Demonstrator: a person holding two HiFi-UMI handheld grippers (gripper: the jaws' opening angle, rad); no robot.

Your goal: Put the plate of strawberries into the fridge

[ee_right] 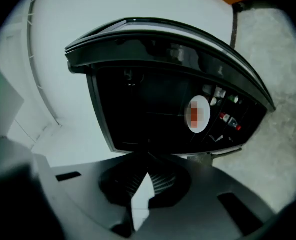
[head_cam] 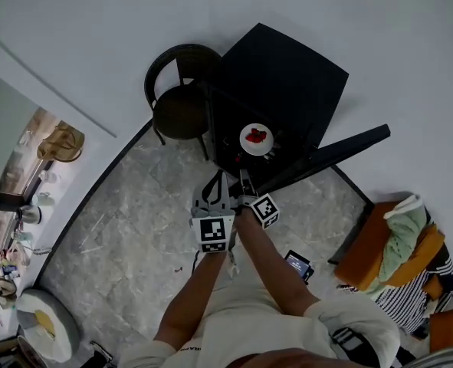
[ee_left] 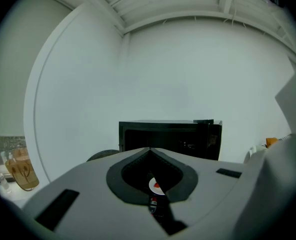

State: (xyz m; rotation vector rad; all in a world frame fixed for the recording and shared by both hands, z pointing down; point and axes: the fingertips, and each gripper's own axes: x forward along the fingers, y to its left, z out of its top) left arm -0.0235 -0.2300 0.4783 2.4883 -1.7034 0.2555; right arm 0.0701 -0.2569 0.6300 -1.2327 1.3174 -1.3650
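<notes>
Inside the open black mini fridge [head_cam: 287,75], the plate of strawberries [head_cam: 255,138] sits on a shelf. The 2 tools, left gripper [head_cam: 215,184] and right gripper [head_cam: 245,182], hang just in front of it, jaws together, holding nothing. Only head view shows the chair [head_cam: 182,98] beside the fridge. Only right gripper view shows bottles [ee_right: 228,120] right of the plate.

A dark round-backed chair [head_cam: 182,90] is standing at the edge of a grey marbled floor [head_cam: 126,244]. A phone [head_cam: 297,264] is lying on that floor, screen glowing. Orange, green and striped clothes [head_cam: 401,251] are lying heaped at the right. A woven tan bag [head_cam: 61,142] is sitting far left.
</notes>
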